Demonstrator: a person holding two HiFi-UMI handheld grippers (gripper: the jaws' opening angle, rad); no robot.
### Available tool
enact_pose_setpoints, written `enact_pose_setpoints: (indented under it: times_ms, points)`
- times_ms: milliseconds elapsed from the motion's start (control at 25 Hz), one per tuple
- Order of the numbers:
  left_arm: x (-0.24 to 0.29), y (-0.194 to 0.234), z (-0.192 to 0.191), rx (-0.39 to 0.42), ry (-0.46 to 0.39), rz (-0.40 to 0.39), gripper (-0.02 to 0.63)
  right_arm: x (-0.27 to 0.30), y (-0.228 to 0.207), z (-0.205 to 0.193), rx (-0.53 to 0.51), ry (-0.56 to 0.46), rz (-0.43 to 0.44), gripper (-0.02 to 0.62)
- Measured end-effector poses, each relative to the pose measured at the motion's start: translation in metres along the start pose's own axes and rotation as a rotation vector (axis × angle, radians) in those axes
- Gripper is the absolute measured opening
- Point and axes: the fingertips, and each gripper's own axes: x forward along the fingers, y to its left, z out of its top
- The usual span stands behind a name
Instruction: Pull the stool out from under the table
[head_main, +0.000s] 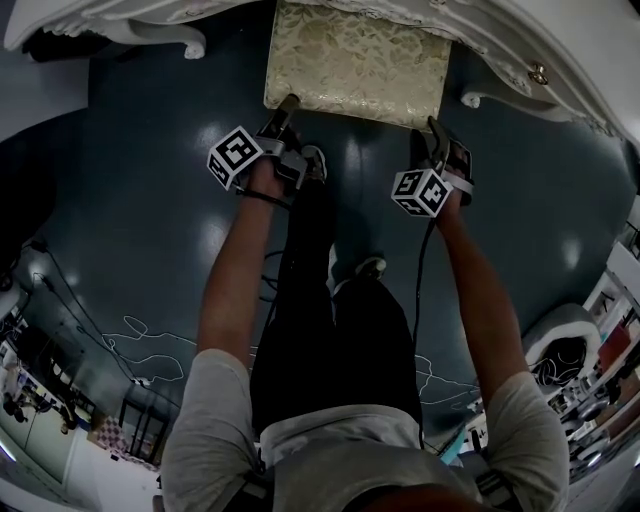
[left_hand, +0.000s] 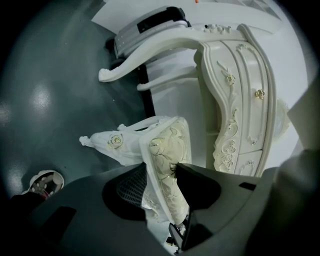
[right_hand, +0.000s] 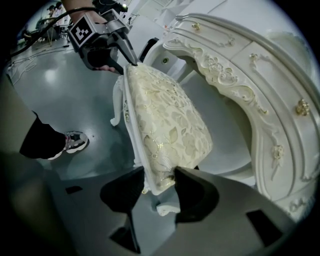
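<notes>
We have the left gripper (head_main: 288, 108) clamped on the stool's (head_main: 355, 62) near-left corner and the right gripper (head_main: 433, 130) clamped on its near-right corner. Stool's far edge sits under the table (head_main: 545, 75).

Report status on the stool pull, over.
Left hand-held gripper and right hand-held gripper both clamped on the stool, near corners. Far edge at the table. Shoe close behind left corner.
</notes>
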Motion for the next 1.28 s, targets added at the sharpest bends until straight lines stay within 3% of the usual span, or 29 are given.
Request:
enact_pose_setpoints:
  times_ms: [200,880,1080,1280]
  points:
    - [-0.039,0.018,-0.004,-0.01,-0.015,0.001,0.192,-0.021,0.03,0.008,-0.006,-0.012,-0.001,0.202]
    - [-0.052,0.028,-0.009,-0.031,0.018,0.041,0.192,-0.027,0.041,0.007,0.03,0.021,0.054,0.209]
    - [-0.052,0.025,-0.01,-0.015,0.001,0.036,0.193,-0.033,0.041,0.006,0.031,0.004,0.034,0.206]
    - [-0.046,0.019,0.002,0.027,-0.019,-0.003,0.193,-0.024,0.033,0.016,0.039,-0.081,0.009,0.21]
